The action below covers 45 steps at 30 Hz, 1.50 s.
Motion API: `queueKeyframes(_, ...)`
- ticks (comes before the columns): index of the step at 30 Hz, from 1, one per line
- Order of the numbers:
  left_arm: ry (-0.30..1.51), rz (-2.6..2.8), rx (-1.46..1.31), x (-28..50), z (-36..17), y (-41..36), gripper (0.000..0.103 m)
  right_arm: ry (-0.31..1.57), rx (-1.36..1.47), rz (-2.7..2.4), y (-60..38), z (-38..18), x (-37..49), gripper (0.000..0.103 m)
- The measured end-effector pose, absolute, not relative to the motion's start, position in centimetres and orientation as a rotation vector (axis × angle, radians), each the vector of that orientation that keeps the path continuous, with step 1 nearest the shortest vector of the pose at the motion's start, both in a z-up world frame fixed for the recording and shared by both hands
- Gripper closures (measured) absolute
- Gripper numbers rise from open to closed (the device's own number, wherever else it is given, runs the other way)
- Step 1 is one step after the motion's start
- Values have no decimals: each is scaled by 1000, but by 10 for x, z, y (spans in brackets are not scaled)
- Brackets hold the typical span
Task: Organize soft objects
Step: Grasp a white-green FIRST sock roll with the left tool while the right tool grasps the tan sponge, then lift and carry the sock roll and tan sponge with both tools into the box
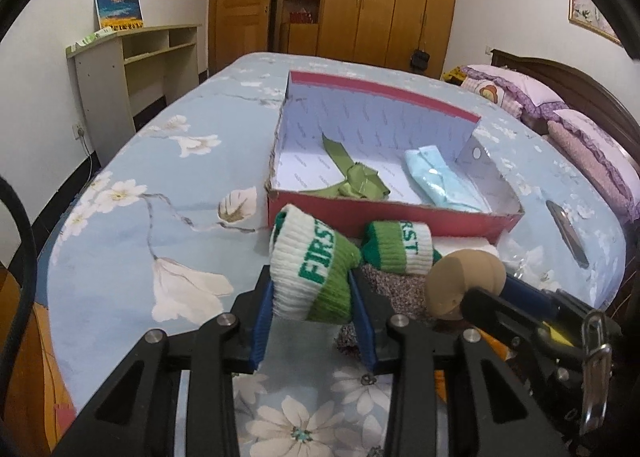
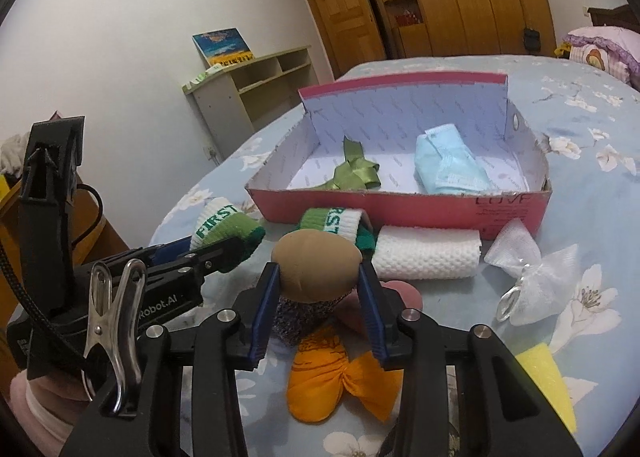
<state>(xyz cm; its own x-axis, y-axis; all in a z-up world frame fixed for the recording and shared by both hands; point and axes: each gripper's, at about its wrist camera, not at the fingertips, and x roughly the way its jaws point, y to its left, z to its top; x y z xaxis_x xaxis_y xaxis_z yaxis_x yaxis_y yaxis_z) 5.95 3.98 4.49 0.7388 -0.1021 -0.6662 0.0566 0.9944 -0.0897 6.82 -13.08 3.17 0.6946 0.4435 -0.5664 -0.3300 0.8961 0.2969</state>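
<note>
My left gripper (image 1: 310, 281) is shut on a rolled white-and-green sock (image 1: 316, 269) printed FIRST, held just above the flowered bedspread. In the right wrist view that sock (image 2: 224, 223) sits in the left gripper (image 2: 204, 249) at the left. My right gripper (image 2: 318, 273) is shut on a tan egg-shaped sponge (image 2: 316, 261), which also shows beside the sock as the tan sponge (image 1: 460, 277). A second matching sock (image 2: 336, 219) lies against the front wall of the red box (image 2: 400, 205). Inside the box lie a green ribbon (image 2: 352, 173) and a blue mask (image 2: 448, 171).
On the bedspread near the box lie a white rolled cloth (image 2: 428, 255), a white mesh bow (image 2: 536, 277), an orange bow (image 2: 332, 381), a speckled cloth (image 2: 304, 313), a pink piece (image 2: 404, 293) and a yellow sponge (image 2: 548, 381). A dark phone (image 1: 568, 233) lies at the right. Pillows are behind.
</note>
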Motion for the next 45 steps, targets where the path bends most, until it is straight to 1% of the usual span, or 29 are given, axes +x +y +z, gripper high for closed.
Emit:
queueKeyframes(10,688,-124,-85,52,69,37,66,650,190,422,-140,42,61,63)
queueKeyframes(16,685,-141,-105,57,73,38,66,645,183,418,-142,44,60,63)
queueKeyframes(45,674,-150,-54,150,69,17,66,637,179,384,-151,46,66,63)
